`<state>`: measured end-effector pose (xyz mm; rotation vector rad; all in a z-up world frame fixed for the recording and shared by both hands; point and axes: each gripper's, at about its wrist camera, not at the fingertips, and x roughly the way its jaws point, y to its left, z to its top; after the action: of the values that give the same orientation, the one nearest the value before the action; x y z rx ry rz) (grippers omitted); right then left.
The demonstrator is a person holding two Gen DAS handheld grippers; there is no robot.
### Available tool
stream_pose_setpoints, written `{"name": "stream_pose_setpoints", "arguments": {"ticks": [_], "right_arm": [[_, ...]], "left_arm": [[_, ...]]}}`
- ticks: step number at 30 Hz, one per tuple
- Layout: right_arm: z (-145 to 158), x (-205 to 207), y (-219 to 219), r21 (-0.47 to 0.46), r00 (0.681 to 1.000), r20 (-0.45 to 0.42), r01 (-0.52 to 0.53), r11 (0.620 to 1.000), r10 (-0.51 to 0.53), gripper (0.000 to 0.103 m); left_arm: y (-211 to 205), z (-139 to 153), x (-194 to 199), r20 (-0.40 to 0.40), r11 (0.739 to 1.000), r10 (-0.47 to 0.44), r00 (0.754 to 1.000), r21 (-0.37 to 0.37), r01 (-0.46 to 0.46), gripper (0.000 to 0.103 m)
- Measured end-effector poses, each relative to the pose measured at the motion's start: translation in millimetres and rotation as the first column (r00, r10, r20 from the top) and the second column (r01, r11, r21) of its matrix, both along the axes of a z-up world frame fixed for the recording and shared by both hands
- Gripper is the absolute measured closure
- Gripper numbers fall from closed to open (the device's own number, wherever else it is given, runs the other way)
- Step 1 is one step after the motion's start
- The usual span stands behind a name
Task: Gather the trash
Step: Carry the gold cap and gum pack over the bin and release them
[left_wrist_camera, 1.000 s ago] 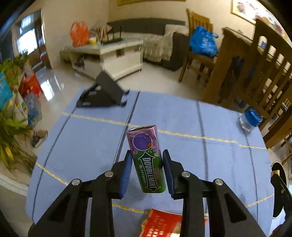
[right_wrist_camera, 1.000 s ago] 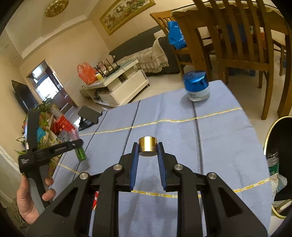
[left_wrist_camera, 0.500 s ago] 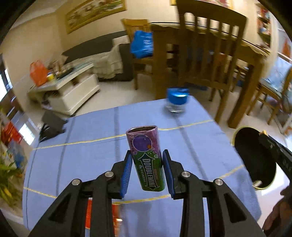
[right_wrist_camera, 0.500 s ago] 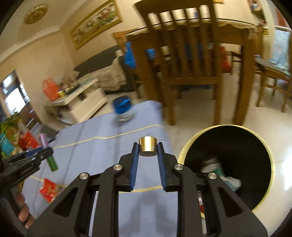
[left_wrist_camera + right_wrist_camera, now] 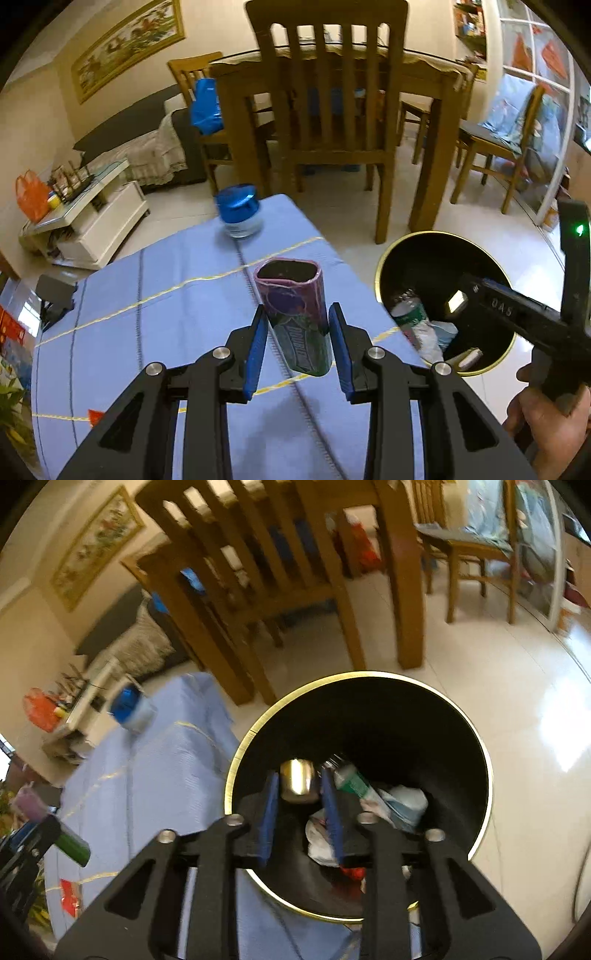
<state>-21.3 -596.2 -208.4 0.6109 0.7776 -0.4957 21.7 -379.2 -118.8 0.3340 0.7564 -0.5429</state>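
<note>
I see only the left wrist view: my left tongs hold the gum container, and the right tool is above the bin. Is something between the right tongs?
Observer: Yes. A gold cap sits between the right tongs; the jaws have just been opening and the pads no longer press it.
Operator: Is it over the bin?
Observer: Yes. In the right wrist view it lies over the black inside of the bin, well within the gold rim.
</note>
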Motion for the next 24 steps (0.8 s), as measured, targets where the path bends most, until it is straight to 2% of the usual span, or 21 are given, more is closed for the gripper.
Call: {"name": "stream_pose_setpoints", "arguments": {"ticks": [3, 7, 10, 15, 24], "right_arm": [[5.6, -10.0, -6.1, -0.012, 0.998, 0.036, 0.047, 0.999, -0.046, 0.052], [12.0, -19.4, -12.2, -0.016, 0.993, 0.074, 0.092, 0.996, -0.09, 0.049], [17.4, -34.7, -22.7, 0.0, 0.978, 0.117, 0.172, 0.985, -0.171, 0.04], [25.0, -65.3, -37.1, 0.041, 0.935, 0.2, 0.292, 0.956, -0.294, 0.038], [33.2, -96.0, -52.3, 0.075, 0.88, 0.28, 0.379, 0.922, -0.384, 0.037]], "left_arm": [[-10.9, -4.7, -3.2, -0.006, 1.0, -0.023, 1.0, 0.009, 0.023, 0.072], [-27.8, -9.1, -4.9, -0.02, 0.998, -0.054, 0.998, 0.012, 0.054, 0.072], [-40.6, -10.7, -8.0, -0.019, 0.997, -0.081, 0.997, 0.013, 0.081, 0.072], [-67.1, -14.8, -13.7, -0.031, 0.99, -0.137, 0.99, 0.011, 0.137, 0.072], [-107.8, -20.0, -24.9, -0.032, 0.972, -0.234, 0.972, 0.001, 0.234, 0.072]]}}
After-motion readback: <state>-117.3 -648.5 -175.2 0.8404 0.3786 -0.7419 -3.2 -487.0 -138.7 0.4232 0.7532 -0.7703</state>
